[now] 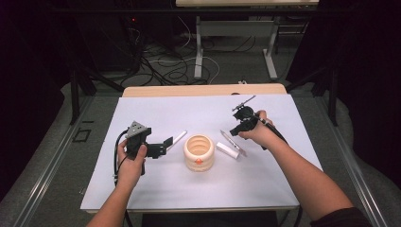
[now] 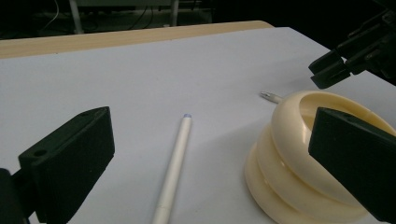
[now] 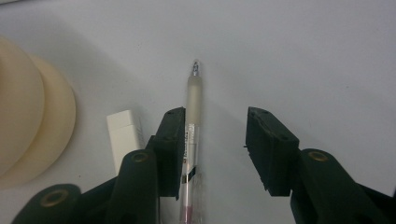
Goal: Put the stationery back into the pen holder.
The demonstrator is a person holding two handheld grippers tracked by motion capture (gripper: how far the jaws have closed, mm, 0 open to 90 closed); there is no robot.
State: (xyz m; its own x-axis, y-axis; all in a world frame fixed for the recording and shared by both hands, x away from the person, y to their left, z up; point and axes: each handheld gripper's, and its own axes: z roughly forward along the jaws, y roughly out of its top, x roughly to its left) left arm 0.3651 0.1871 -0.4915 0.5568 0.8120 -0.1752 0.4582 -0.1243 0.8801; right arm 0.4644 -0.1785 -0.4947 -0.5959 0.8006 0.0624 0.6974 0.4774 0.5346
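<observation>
two black jaws of the right gripper are set part-open astride a clear pen beside the ribbed cup, nothing gripped; light, stiff and slippery, the pen is best taken mid-barrel.

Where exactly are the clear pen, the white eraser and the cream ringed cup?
clear pen (image 3: 194,100), right gripper view, on its frosted grip near the tip.
white eraser (image 3: 124,133), right gripper view, on its top face.
cream ringed cup (image 1: 199,152), high view, on its outer ribbed wall.
</observation>
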